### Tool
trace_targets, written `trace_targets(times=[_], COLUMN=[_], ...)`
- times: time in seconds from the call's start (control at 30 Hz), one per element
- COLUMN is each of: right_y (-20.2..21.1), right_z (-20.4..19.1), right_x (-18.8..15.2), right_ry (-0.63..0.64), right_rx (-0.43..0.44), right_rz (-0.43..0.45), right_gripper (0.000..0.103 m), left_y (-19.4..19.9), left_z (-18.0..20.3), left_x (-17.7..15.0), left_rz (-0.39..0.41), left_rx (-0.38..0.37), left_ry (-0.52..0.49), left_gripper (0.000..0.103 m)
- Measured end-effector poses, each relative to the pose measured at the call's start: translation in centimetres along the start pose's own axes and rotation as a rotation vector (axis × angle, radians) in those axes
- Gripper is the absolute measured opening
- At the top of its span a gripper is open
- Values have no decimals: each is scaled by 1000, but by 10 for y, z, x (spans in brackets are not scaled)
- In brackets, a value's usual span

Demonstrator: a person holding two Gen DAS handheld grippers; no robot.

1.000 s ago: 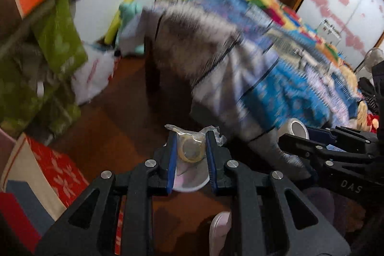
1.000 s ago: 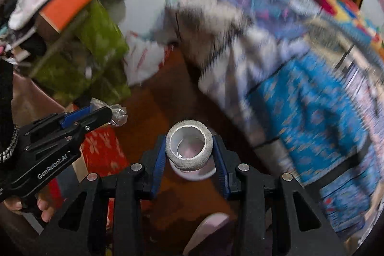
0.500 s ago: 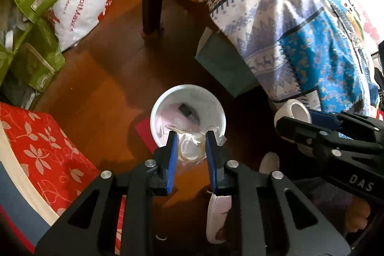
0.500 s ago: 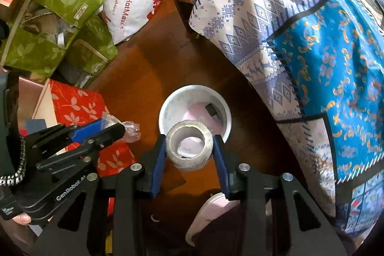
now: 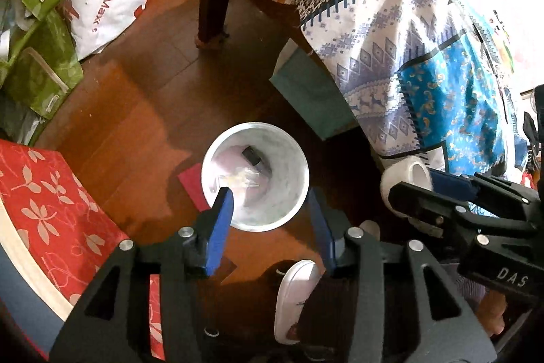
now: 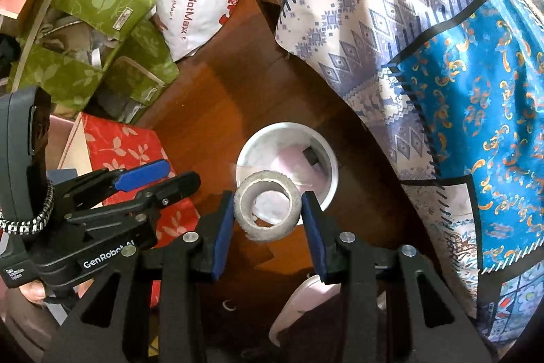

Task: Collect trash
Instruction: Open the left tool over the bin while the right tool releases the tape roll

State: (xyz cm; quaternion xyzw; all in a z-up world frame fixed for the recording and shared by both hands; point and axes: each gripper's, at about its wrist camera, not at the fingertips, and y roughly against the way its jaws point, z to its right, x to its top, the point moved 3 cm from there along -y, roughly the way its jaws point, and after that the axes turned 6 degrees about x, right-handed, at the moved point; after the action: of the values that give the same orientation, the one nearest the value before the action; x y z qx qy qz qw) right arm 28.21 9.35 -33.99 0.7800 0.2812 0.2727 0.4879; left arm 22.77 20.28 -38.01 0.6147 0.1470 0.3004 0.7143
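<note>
Standing on the dark wooden floor [image 5: 142,97], a round white plastic bin [image 5: 292,155] is seen below both grippers. The left gripper [image 5: 270,210], its fingers just opened, holds nothing; crumpled clear wrap [image 5: 243,177] lies inside. A grey tape roll [image 6: 268,210] is clamped by the right gripper [image 6: 268,216].

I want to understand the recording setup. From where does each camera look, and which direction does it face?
Left wrist: on the left gripper, facing steeply down at the white bin; own empty blue fingers, a shoe.
Right wrist: on the right gripper, facing down; fingers pinch a tape roll.
Shared: the bin, wooden floor, each other's gripper.
</note>
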Motion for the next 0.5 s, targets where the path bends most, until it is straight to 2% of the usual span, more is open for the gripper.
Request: trace_targets(times=[0.2,0.5], right_y=[8,24], right_z=[-4,-23], right_x=[-2,-5], right_ry=[11,69], right_rx=[16,-4], right_rz=[14,67], right_gripper=[37,37], left_y=[21,68], left_z=[-5,-11], left_x=[-3,-13], left_rz=[44,141], left_rx=[12,21], left_ry=[14,13], left_gripper=[45,45])
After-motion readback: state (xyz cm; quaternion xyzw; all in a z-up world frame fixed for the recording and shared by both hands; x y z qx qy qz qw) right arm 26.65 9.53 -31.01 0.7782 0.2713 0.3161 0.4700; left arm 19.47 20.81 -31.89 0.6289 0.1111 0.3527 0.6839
